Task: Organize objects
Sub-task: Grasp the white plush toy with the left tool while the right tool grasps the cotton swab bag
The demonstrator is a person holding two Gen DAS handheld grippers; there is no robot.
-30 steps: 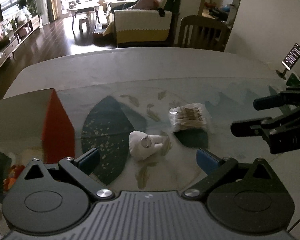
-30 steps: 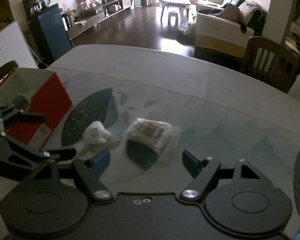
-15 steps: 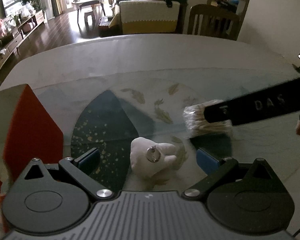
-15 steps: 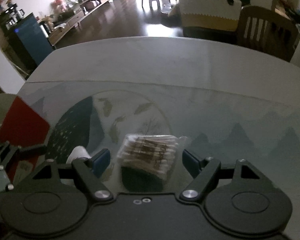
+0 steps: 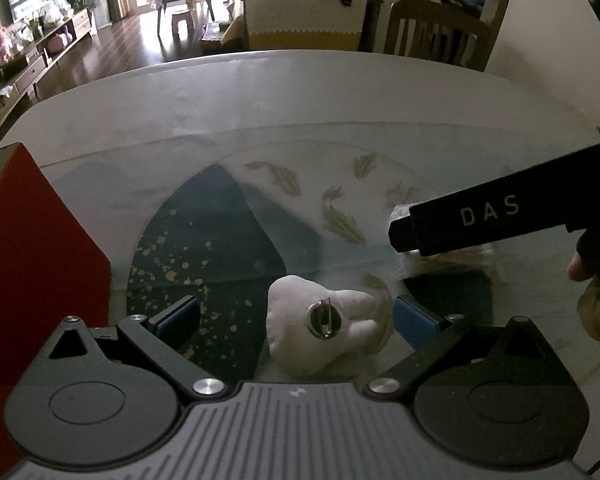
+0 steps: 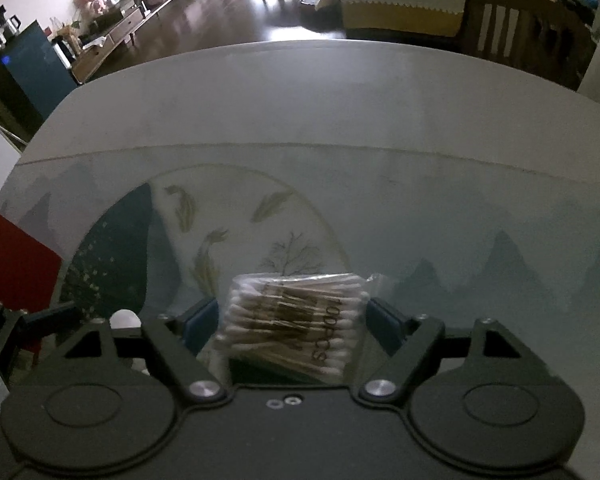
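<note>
A white tooth-shaped keychain (image 5: pixel 300 332) with a metal ring lies on the patterned table mat (image 5: pixel 220 240), between the fingers of my left gripper (image 5: pixel 296 318), which is open. A clear pack of cotton swabs (image 6: pixel 296 320) lies between the blue pads of my right gripper (image 6: pixel 292 320). That gripper is also open, with its pads close to the pack's sides. In the left wrist view the right gripper's black body (image 5: pixel 488 216) covers most of the swab pack (image 5: pixel 448 258). A bit of the keychain (image 6: pixel 124 318) shows in the right wrist view.
A red box (image 5: pixel 32 260) stands at the table's left, close beside the left gripper. A person's hand (image 5: pixel 596 300) holds the right gripper. Beyond the rounded far table edge (image 6: pixel 320 46) are a wooden chair (image 6: pixel 528 24) and a sofa (image 5: pixel 304 20).
Both grippers have moved forward and down. The keychain now sits between the left fingers and the swab pack between the right fingers. Neither gripper has closed.
</note>
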